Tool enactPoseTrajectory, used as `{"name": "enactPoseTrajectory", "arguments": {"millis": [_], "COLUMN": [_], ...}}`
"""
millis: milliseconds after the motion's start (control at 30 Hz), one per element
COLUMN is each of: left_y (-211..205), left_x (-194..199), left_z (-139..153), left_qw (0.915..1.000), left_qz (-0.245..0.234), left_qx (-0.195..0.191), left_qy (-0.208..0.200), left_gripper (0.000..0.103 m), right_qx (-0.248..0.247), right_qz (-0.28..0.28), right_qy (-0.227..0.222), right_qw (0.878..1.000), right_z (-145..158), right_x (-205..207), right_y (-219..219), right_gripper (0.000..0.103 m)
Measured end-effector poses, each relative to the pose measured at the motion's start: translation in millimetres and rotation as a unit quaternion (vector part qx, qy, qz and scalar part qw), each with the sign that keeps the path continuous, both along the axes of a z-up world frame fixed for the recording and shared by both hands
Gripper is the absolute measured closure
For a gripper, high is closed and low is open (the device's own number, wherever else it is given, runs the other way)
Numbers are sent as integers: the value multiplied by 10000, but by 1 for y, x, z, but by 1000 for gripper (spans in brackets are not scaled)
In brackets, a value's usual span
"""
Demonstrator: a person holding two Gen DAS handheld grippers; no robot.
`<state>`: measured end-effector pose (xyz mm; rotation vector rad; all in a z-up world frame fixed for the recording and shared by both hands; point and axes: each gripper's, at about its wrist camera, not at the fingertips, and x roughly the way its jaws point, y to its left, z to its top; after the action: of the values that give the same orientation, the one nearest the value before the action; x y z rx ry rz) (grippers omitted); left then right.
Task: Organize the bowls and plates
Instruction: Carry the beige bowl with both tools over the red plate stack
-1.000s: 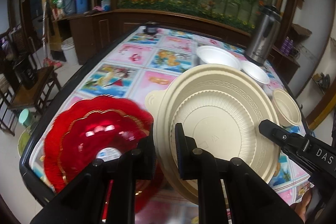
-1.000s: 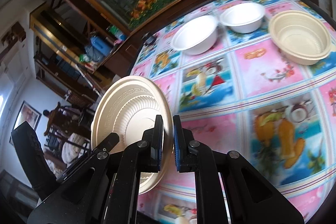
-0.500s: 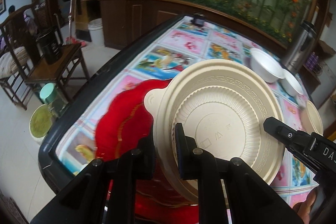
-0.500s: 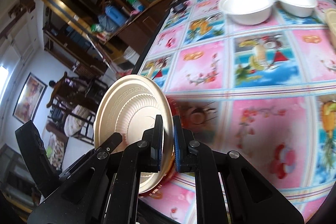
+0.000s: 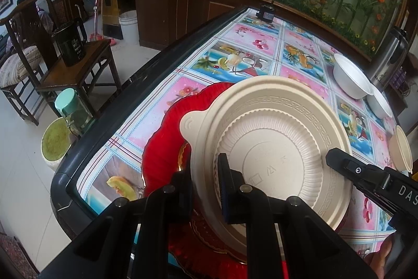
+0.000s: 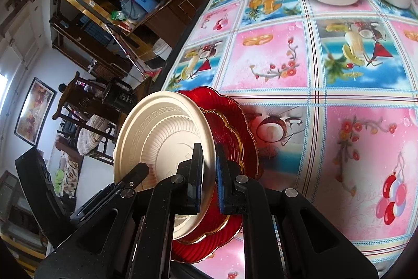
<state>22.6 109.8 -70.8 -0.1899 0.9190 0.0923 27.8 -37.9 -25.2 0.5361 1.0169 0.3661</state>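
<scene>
A cream plate (image 5: 274, 148) with a patterned rim hangs tilted just over a red scalloped plate (image 5: 162, 145), which lies near the table's left front corner. My left gripper (image 5: 205, 174) is shut on the cream plate's near rim. My right gripper (image 6: 208, 161) is shut on the opposite rim, and its tip (image 5: 337, 158) shows at the right of the left wrist view. From the right wrist view the cream plate (image 6: 162, 137) stands almost edge-on in front of the red plate (image 6: 235, 127). Whether the two plates touch I cannot tell.
Two white bowls (image 5: 350, 80) (image 5: 380, 103) and a steel flask (image 5: 389, 54) stand at the back right, and a cream bowl (image 5: 402, 148) at the right edge. A small black device (image 5: 266, 13) sits at the far end. The table's dark edge (image 5: 146, 69) runs close on the left, with a wooden chair (image 5: 75, 64) beyond.
Both grippers have carried the cream plate to the left and downward, so it now hangs over the red plate instead of beside it. Both grips stay the same.
</scene>
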Motion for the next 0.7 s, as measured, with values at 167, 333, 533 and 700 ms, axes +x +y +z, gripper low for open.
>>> {"name": "enactPoseTrajectory", "arguments": {"millis": [167, 333, 533, 700], "left_y": [3, 4, 2, 0], "left_x": [3, 4, 5, 5], "left_z": [-3, -5, -7, -7], "left_qw": [10000, 10000, 9999, 9996], "left_qz": [19, 32, 40, 42], "left_qx": [14, 18, 74, 230], "left_qy": [46, 78, 95, 137], "left_gripper": [89, 89, 89, 87], "right_qx": [-25, -30, -40, -72], "right_qz": [8, 17, -5, -2], "right_qy": [16, 64, 84, 46], "right_qw": [10000, 10000, 10000, 10000], "right_z": [-2, -6, -10, -11], "right_x": [1, 3, 5, 6], "right_y": [3, 5, 4, 5], "right_gripper": [94, 94, 94, 94]}}
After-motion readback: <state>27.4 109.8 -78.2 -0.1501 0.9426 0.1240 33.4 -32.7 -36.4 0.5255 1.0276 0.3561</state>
